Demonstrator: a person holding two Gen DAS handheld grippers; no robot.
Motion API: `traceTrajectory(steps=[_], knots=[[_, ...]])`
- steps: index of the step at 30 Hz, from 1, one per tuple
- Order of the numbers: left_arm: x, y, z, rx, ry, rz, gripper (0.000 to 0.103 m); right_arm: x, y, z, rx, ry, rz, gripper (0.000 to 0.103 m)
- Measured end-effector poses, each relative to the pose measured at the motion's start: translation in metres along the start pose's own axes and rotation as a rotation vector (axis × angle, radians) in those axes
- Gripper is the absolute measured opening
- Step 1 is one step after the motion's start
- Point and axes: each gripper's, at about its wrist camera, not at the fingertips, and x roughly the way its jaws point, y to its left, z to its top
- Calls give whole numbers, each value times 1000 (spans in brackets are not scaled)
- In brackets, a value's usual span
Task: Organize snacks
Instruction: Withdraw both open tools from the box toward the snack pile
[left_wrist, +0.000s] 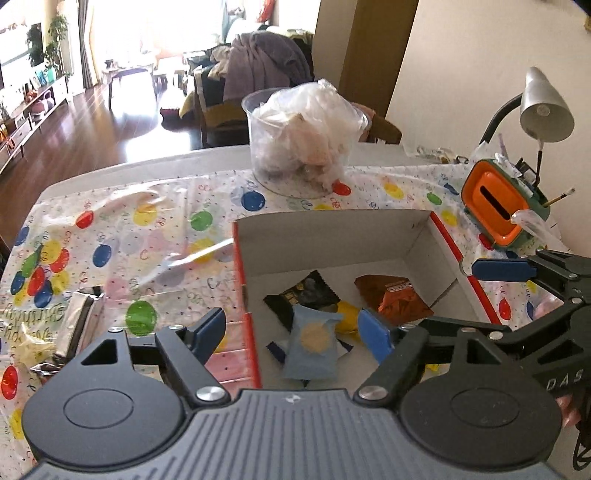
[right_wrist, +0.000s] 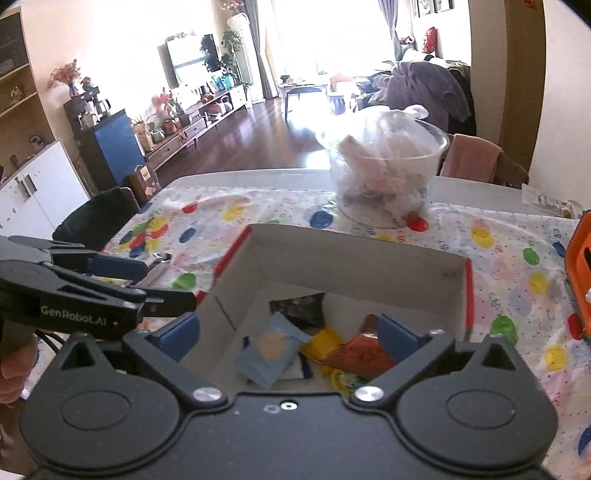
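A red-edged cardboard box (left_wrist: 424, 236) (right_wrist: 369, 254) sits on the balloon-print tablecloth. Inside lie a blue packet (left_wrist: 314, 347) (right_wrist: 269, 350), a black packet (left_wrist: 303, 295) (right_wrist: 301, 308), an orange-brown packet (left_wrist: 395, 295) (right_wrist: 354, 354) and a yellow one (left_wrist: 349, 314) (right_wrist: 323, 343). My left gripper (left_wrist: 293, 332) is open and empty above the box's near left corner. My right gripper (right_wrist: 291, 332) is open and empty above the box's near side; it shows at the right in the left wrist view (left_wrist: 524, 291).
A clear tub stuffed with plastic bags (left_wrist: 303, 136) (right_wrist: 388, 170) stands behind the box. An orange-green holder (left_wrist: 498, 210) and a desk lamp (left_wrist: 543, 107) are at the right. Silver and dark wrappers (left_wrist: 77, 325) lie left of the box.
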Motion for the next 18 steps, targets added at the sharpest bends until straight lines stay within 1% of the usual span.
traceTrajectory(steps=[1,3,12,18], knots=[[-4,5,-3,0,-11,-2,80,0,5,0,-3,-2,1,103],[-11,16,-8,0,-24,-8,84,1,15,-1,-4,-2,0,103],[-30,79,-24,-14,-20,-14,84,15,69,0,23,1,6,103],[-41,136,-33,-8,2,2,84,34,114,-2,19,23,21,103]])
